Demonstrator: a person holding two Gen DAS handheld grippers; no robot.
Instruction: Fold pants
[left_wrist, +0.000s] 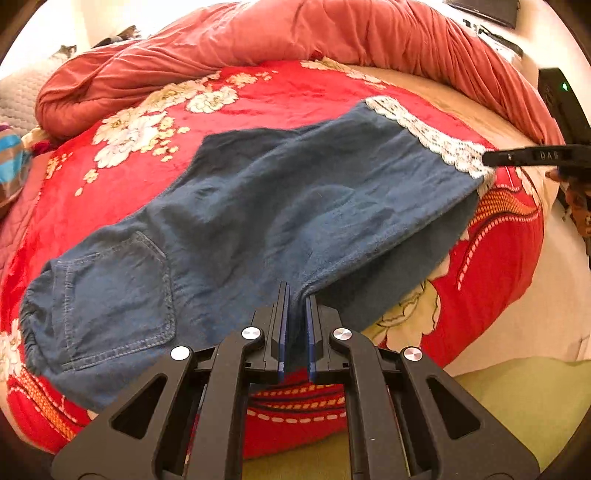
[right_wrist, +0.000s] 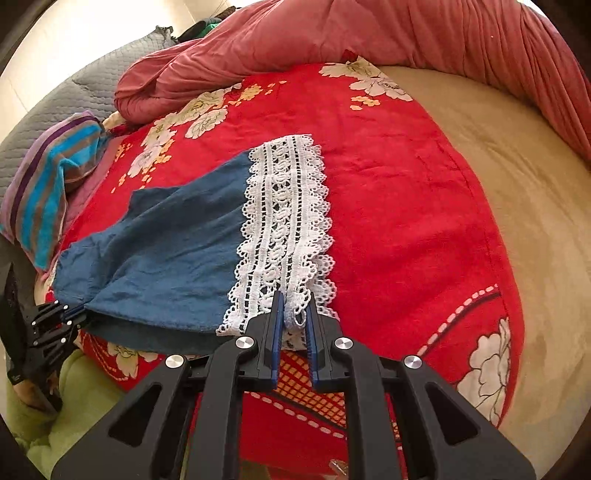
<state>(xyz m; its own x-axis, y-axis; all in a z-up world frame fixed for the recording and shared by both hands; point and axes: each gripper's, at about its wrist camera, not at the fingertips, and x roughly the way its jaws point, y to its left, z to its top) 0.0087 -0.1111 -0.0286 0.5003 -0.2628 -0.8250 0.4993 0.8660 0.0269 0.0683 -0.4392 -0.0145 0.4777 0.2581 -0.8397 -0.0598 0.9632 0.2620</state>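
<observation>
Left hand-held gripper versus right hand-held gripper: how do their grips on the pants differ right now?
The left hand-held gripper pinches plain blue fabric at the near edge, mid-length of the pants; the right hand-held gripper pinches the white lace hem. The left sits nearer the pocket and waistband; the right holds the leg's far end. Both are shut on cloth at the near edge, over the red floral blanket.

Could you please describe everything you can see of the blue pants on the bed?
The blue pants look like soft, denim-like cloth, with a stitched back pocket, a gathered waistband and white lace trim at the leg hem. They lie mostly flat, wrinkled, on the red floral blanket. The left tongs pinch their near edge; the right tongs pinch the lace.
</observation>
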